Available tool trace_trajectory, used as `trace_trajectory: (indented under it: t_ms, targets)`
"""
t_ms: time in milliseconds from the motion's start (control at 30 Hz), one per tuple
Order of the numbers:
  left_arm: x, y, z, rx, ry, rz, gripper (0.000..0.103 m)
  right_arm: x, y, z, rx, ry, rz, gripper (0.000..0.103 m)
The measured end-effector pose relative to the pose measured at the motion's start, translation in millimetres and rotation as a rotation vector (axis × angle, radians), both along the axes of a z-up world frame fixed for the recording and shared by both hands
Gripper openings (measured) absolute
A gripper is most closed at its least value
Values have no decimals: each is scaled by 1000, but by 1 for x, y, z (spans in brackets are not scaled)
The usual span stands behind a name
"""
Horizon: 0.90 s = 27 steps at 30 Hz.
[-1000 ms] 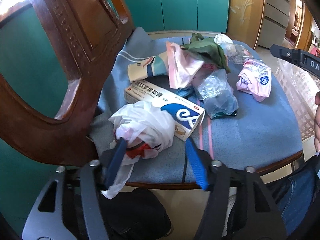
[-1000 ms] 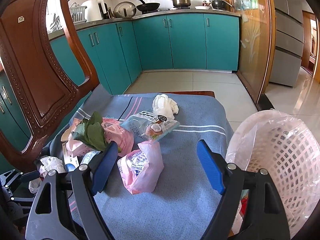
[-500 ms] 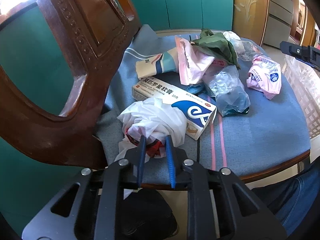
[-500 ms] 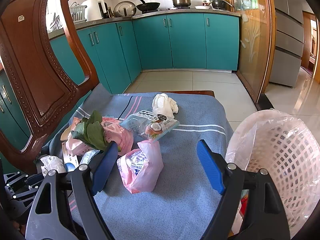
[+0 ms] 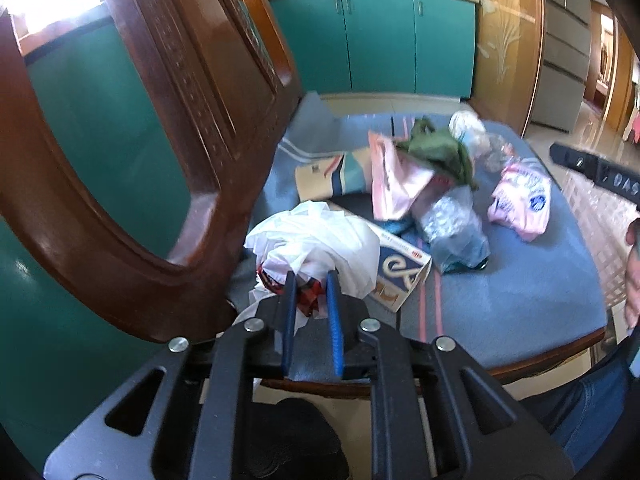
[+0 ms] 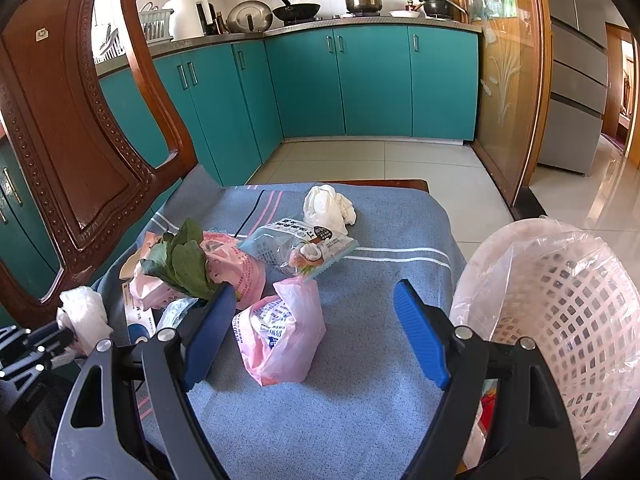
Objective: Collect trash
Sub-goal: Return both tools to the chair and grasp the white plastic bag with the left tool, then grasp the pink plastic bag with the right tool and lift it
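Kitchen chair seat (image 6: 360,420) holds the trash. My left gripper (image 5: 311,280) pinches the white plastic bag (image 5: 320,236) beside the chair back (image 5: 132,200): light, soft, slippery, grip bunched folds. Right gripper (image 6: 316,320) open near the basket (image 6: 560,320).

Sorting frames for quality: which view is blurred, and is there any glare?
Left wrist view: smeared by motion, box lettering unreadable, blown-out light top left. Right wrist view: sharp, pink bag print crisp, glare on the floor tiles; both bend straight lines.
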State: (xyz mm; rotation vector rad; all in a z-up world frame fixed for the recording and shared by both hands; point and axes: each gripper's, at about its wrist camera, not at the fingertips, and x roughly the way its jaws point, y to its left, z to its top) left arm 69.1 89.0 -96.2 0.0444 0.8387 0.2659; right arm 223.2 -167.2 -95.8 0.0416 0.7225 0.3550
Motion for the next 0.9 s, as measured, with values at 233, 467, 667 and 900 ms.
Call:
trace_trajectory:
  t_ms: [233, 467, 667, 900]
  targets:
    - [-6, -9, 13, -39, -53, -47, 16, 0, 0, -2, -7, 4, 0, 80]
    - [-4, -18, 13, -77, -51, -78, 16, 0, -1, -4, -21, 20, 0, 80]
    - [-3, -22, 13, -85, -57, -89, 16, 1, -3, -5, -37, 27, -4, 80]
    - [0, -19, 8, -104, -45, -84, 16, 5, 0, -13, -58, 88, 84, 80]
